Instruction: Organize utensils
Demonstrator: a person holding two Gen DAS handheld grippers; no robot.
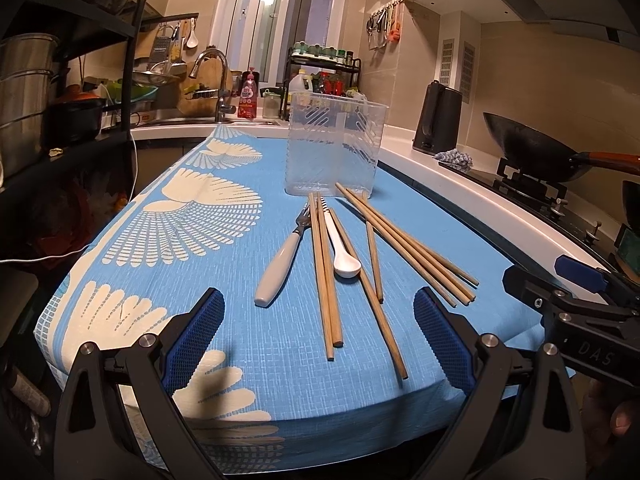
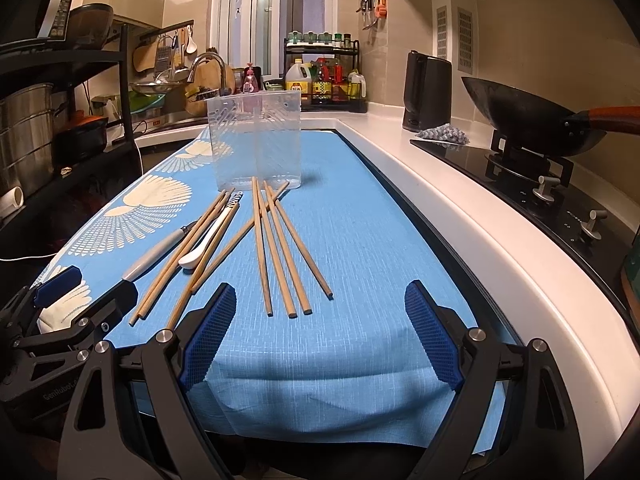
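Right wrist view, both grippers (image 2: 320,340) wide apart and empty, chopsticks (image 2: 280,248) before clear holder (image 2: 256,144), wok (image 2: 532,120) aside.

On the tablecloth (image 1: 120,264) I see a utensil holder (image 1: 334,148) standing upright toward the far edge. Directly before it lie the utensils: a fork (image 1: 280,262) farthest left, then a chopstick pair (image 1: 324,276), then a spoon (image 1: 342,252) beside them, with a single chopstick (image 1: 374,316) along its right. A group of four chopsticks (image 2: 286,256) fans out to the right. My left gripper (image 1: 318,340) and right gripper (image 2: 320,340) sit at the near edge, jaws spread, nothing between them. A wok (image 2: 532,120) stands on the stove beyond the right edge.
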